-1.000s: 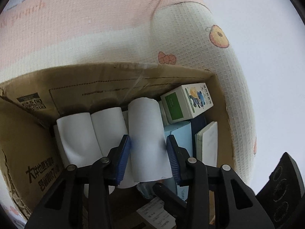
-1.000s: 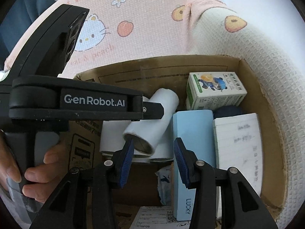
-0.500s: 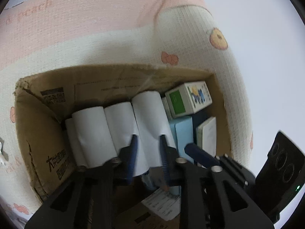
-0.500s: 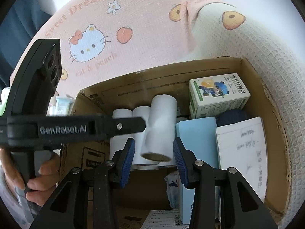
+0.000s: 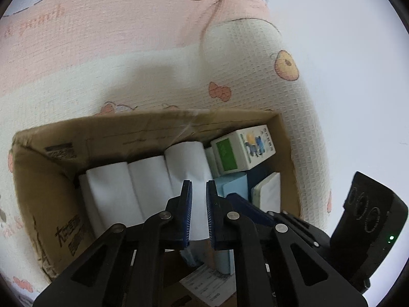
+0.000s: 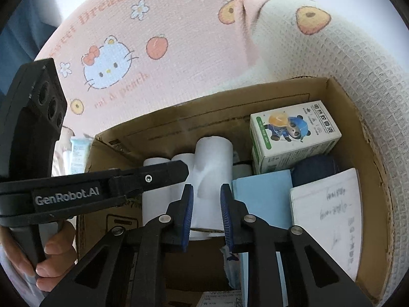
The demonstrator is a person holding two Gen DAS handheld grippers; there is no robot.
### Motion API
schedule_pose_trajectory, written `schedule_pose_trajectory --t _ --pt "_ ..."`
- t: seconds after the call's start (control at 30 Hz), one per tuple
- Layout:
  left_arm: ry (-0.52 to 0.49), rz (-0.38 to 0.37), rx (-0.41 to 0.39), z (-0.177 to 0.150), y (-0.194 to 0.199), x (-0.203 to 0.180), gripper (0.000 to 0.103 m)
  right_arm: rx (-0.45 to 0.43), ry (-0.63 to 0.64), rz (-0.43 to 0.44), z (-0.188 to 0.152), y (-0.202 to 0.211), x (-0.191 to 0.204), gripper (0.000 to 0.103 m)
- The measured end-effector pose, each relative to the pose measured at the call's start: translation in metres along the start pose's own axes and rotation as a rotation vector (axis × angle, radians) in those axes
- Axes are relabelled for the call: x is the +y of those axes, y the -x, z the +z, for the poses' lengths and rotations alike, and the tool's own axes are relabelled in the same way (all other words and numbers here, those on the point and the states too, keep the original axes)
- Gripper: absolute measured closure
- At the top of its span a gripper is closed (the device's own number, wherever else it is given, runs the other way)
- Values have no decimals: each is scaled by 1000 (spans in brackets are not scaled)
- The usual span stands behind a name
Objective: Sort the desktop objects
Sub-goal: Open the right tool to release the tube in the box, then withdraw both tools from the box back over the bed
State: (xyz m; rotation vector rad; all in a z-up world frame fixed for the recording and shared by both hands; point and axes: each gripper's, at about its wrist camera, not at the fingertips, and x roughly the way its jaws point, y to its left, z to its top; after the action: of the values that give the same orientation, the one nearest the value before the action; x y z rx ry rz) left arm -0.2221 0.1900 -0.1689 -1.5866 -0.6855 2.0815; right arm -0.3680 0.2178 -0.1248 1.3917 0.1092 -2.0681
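roll [image 6: 213,179] lies in box [image 6: 332,94], between right claw [image 6: 205,215] fingers.

Surface covering: waffle-weave blanket [image 6: 194,58], pink and cream, printed with a cartoon cat face, peaches, flowers, bows and pink lettering; it rises in a fold at upper right. Beyond: plain white surface [image 5: 358,76], evenly lit. Upper left: blue fabric [image 6: 23,28].

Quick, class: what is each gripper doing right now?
Left gripper: closed, pinching the white paper roll.
Right gripper: open, holding nothing.
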Motion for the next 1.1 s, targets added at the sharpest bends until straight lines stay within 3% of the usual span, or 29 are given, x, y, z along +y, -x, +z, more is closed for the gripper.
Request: schedule_pose_trajectory --t 0.13,0.23,0.37,0.47,0.57,0.7,0.8,0.9,1.0,1.1 --pt "-21 11 31 0 -13 -6 91 43 3 -17 6 -15 9 84" --pt "-44 36 46 -2 -23 -9 91 63 20 -33 -13 -3 11 84" --pt "-61 60 42 -4 -29 -10 91 61 38 -39 -14 -3 15 84" --pt "-49 123 62 -1 -37 -8 91 79 39 -50 -13 -5 15 84" --pt "1 107 81 -1 -44 3 92 118 42 -84 -12 -14 17 84" --pt "11 46 56 -3 -38 3 92 111 123 -140 -13 -14 29 84" --pt "-51 111 26 -5 -29 -7 92 99 172 -161 -19 -11 38 84" --pt "-90 118 18 -9 -18 -10 90 75 188 -143 -23 -2 43 84" --pt "-57 85 9 -12 -4 -3 90 49 188 -116 -24 12 45 84" --pt "-55 62 -58 -15 16 -2 90 32 169 -101 -22 22 45 84"
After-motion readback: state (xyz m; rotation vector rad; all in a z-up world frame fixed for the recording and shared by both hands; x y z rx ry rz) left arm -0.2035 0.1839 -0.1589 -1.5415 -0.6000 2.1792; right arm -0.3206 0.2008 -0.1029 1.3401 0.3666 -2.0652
